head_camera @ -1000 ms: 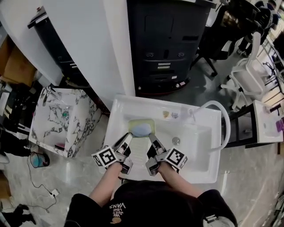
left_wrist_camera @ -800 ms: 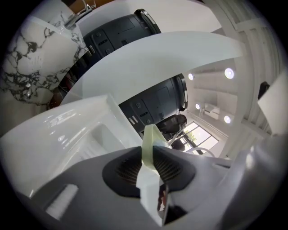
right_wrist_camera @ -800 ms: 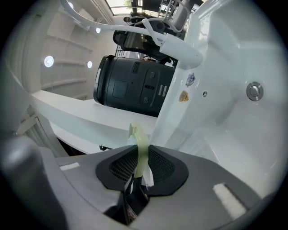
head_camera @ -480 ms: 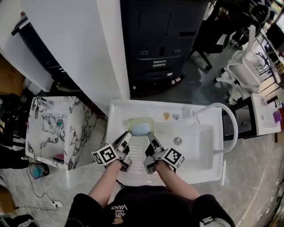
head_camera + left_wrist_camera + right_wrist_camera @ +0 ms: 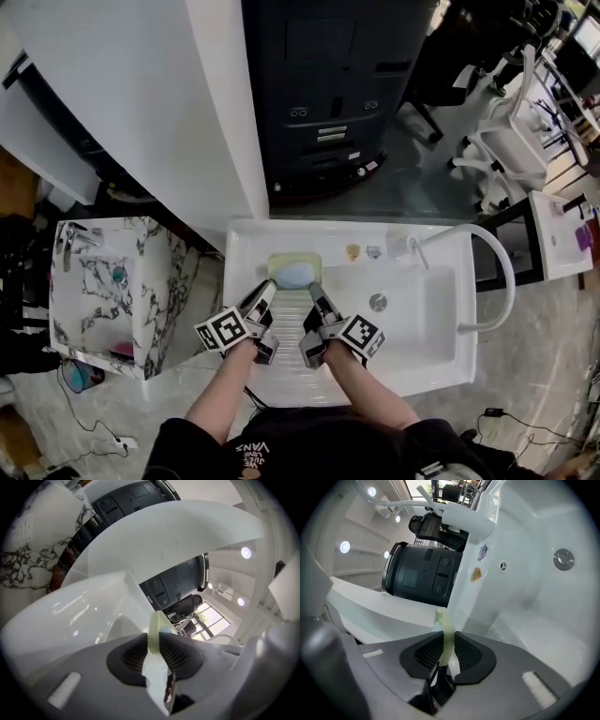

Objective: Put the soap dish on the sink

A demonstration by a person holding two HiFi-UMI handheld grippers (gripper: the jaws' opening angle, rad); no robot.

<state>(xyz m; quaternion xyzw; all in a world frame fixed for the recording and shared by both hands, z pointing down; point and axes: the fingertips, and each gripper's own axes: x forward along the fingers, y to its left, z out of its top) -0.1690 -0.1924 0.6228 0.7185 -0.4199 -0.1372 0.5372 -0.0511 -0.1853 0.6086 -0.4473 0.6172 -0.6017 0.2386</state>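
Observation:
The soap dish is pale green, with a blue soap bar in it. It sits low over the back left part of the white sink; whether it touches the sink cannot be told. My left gripper is shut on the dish's left rim and my right gripper on its right rim. In the left gripper view the thin green rim is pinched between the dark pads of the left gripper. The right gripper view shows the rim clamped in the right gripper.
A drain lies in the basin, and a white hose arcs over its right end. Small stickers mark the back ledge. A marble-patterned cabinet stands to the left and a black cabinet behind the sink.
Both grippers have sunk toward the sink with the dish still held between them. The dish now lies lower, over the back left of the sink.

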